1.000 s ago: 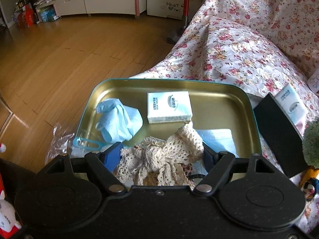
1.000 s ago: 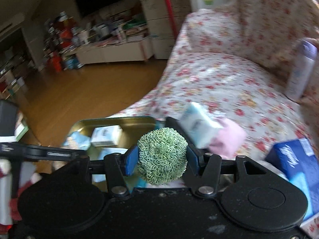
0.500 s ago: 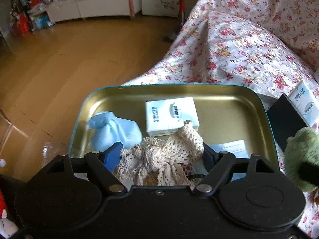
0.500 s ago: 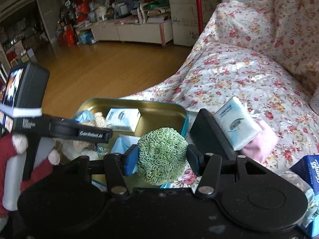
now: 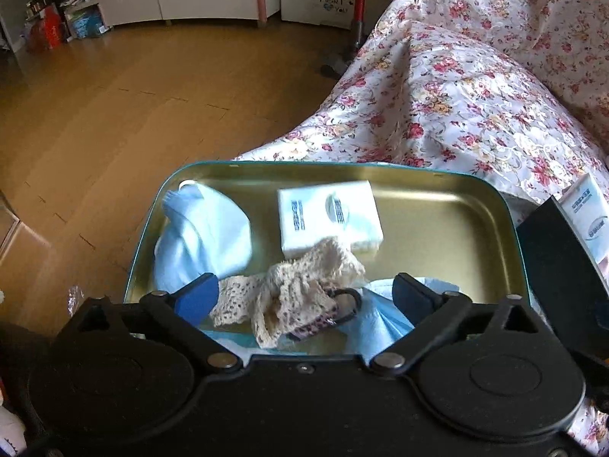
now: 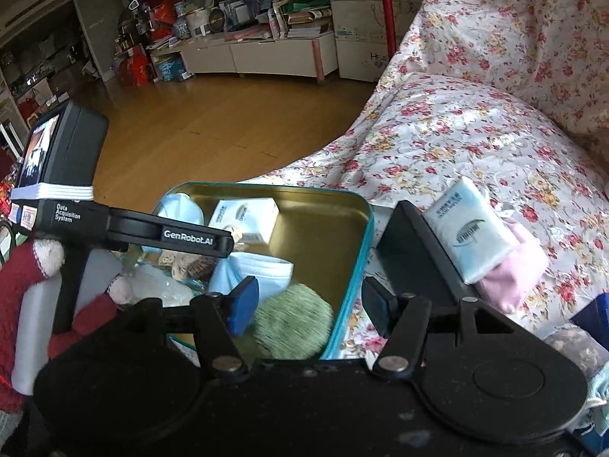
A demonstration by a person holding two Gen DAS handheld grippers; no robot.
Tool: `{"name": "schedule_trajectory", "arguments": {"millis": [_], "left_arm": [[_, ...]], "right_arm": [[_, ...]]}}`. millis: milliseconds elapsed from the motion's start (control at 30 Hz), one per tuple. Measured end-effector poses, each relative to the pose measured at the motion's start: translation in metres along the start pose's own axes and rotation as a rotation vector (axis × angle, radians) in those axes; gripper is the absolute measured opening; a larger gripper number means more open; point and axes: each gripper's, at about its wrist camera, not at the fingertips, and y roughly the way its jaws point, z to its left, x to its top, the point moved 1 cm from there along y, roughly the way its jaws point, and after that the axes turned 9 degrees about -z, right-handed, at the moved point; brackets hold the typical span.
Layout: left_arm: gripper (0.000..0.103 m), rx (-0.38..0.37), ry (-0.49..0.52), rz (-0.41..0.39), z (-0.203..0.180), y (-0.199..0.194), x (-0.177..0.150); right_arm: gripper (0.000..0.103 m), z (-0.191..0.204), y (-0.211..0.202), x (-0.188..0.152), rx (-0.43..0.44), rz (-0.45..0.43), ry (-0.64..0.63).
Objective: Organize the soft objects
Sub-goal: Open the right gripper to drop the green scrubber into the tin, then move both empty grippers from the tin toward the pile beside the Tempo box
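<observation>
Both tools opening over the tin tray – soft items dropping in.

Left tool (image 5: 304, 297) jaws opening wide, pads clear of the cream lace piece (image 5: 304, 285), which lies loose between them at the near edge of the tin tray (image 5: 495, 198). Right tool (image 6: 310, 302) jaws opening too – blurred green ball (image 6: 293, 327) sits between them at the tray's near right corner, apart from the right pad; contact with the left pad unclear. In tray: tissue pack (image 5: 329, 221) mid-far, light blue cloth (image 5: 205, 240) at left edge, blue mask (image 6: 262, 270). Tray rests on the floral sofa (image 5: 475, 106).
</observation>
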Motion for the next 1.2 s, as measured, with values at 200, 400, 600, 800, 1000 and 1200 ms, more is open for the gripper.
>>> {"name": "schedule_trajectory", "arguments": {"millis": [200,400,600,800,1000,1200], "left_arm": [[0.095,0.006,0.025,0.006,-0.005,-0.001,-0.003],[0.095,0.015,0.048,0.017,-0.009,-0.005,-0.011],[0.095,0.023,0.066,0.030,-0.014,-0.010,-0.019],[0.095,0.025,0.083,0.034,-0.022,-0.020,-0.031],[0.095,0.035,0.110,0.014,-0.035,-0.036,-0.041],[0.095,0.004,0.129,-0.008,-0.056,-0.052,-0.046]], "right_arm": [[0.060,-0.007,-0.010,-0.008,-0.008,0.007,0.024],[0.059,-0.010,-0.020,-0.014,-0.006,0.003,0.024],[0.060,-0.018,-0.033,-0.019,-0.017,-0.008,0.030],[0.060,-0.033,-0.045,-0.024,-0.044,-0.022,0.052],[0.060,-0.056,-0.059,-0.026,-0.091,-0.050,0.077],[0.061,-0.092,-0.076,-0.027,-0.188,-0.087,0.104]]}}
